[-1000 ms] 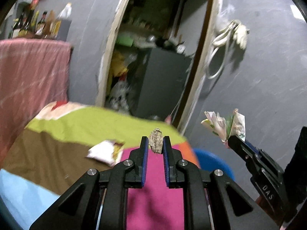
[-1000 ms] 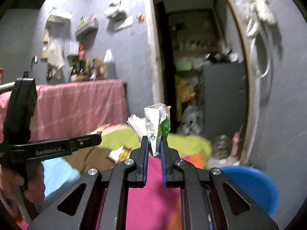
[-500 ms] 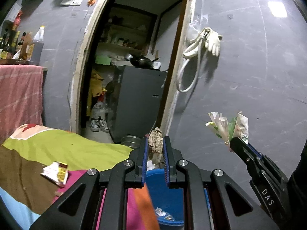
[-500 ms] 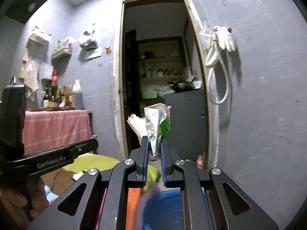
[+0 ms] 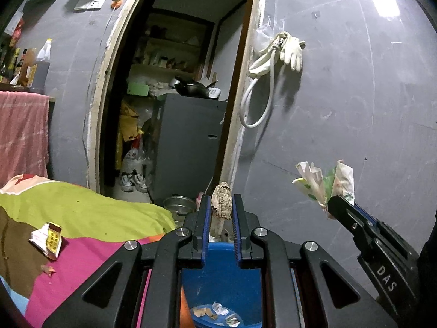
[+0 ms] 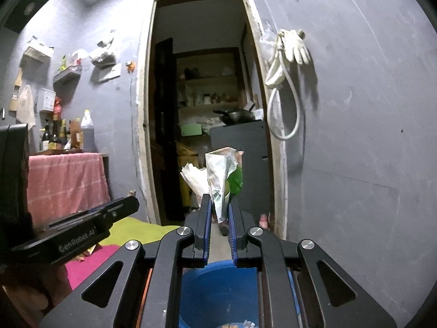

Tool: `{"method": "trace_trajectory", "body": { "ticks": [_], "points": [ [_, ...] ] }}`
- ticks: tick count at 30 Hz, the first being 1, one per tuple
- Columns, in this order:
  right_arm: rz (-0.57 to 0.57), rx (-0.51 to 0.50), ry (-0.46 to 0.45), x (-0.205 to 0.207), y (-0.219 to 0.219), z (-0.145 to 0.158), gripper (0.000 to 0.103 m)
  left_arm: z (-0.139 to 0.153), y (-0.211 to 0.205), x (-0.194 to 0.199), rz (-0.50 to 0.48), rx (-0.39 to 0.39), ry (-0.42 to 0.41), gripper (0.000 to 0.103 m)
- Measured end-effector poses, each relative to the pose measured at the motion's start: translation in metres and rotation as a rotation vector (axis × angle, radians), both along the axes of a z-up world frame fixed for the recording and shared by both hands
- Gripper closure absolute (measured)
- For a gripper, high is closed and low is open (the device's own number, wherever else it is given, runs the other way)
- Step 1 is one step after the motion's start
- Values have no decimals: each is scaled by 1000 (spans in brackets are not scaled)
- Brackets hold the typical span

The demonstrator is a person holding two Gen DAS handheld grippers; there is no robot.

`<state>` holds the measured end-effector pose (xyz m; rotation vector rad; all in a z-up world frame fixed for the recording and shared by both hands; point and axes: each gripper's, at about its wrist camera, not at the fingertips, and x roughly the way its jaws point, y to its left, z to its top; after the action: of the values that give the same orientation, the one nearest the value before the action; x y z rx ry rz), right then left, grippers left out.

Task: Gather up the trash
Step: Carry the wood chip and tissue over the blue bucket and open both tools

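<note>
Two hand-held grippers hang above a blue plastic bin (image 5: 221,281) at the edge of a bed, each carrying a piece of litter ready for disposal. The left gripper (image 5: 220,213) has its jaws pressed together on a brown crumpled scrap (image 5: 221,201), which stands upright between the blue pads directly over the bin's mouth, where several paper bits (image 5: 215,311) already lie at the bottom. Just to its right, the right gripper (image 6: 220,213) pinches a white-and-green crumpled wrapper (image 6: 221,175) by its lower end, the bulk of it fanning out above the tips. Both loads appear positioned for a drop into the bin. One more wrapper, a white-and-yellow packet (image 5: 47,239), waits on the patchwork bedspread (image 5: 90,213), so the collecting looks unfinished. Behind, an open doorway (image 5: 174,95) shows a cluttered storeroom, and a hose and glove (image 5: 292,50) hang on the grey wall
</note>
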<state>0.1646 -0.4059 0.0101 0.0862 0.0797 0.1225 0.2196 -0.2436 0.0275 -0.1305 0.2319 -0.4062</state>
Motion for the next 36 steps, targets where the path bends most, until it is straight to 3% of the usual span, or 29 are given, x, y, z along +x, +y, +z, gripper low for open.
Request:
{"method": "trace_trajectory", "body": {
  "ticks": [4,17,30,36],
  "points": [
    [-6,27,31,6,-10,-7,94,-13,-8,-2,-9,17,-31,91],
    [-15,36,99,17,-17,-21,94,-33,-13,13,-16,40,48,91],
    [2,56,199,40,-22,-33,92,-47,-13,37,-48,38,185,91],
    [-6,63,228,45,-25,-38,82,-54,-10,47,-54,32,253,90]
  ]
}}
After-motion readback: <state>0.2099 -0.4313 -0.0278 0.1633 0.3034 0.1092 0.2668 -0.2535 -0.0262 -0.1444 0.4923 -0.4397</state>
